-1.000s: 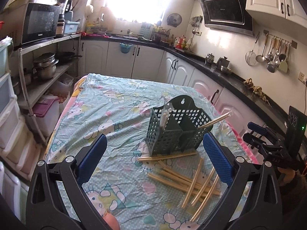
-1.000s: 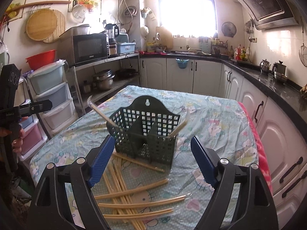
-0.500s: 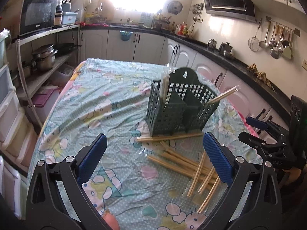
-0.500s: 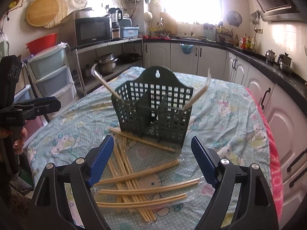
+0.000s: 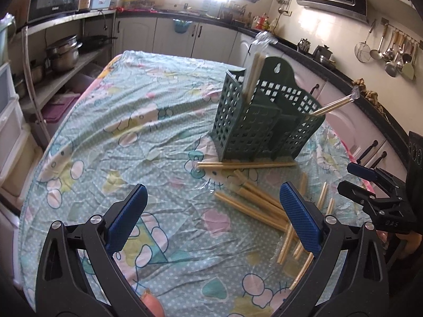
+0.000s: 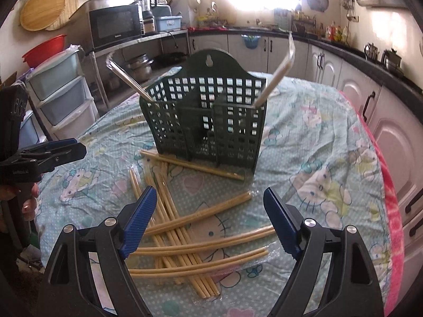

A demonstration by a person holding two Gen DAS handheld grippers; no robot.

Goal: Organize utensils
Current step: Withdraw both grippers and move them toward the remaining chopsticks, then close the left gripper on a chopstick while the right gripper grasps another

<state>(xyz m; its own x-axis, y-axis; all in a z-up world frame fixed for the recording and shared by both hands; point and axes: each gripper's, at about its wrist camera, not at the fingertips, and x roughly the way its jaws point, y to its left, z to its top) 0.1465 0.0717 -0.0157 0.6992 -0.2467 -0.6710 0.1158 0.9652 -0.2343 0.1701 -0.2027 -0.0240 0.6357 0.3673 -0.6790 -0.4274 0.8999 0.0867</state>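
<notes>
A dark green utensil basket stands upright on the table. One wrapped chopstick pair leans in each of its end compartments. Several wrapped chopstick pairs lie scattered on the cloth in front of it. My left gripper is open and empty above the cloth, left of the pile. My right gripper is open and empty just above the pile. Each gripper shows in the other's view, the left and the right.
The table carries a light blue cartoon tablecloth. Shelves with pots and a microwave and plastic drawers stand to one side. Counter and cabinets run along the other side.
Both grippers have moved closer to the basket and lower toward the table. The right gripper now hovers over the chopstick pile. Both stayed open.
</notes>
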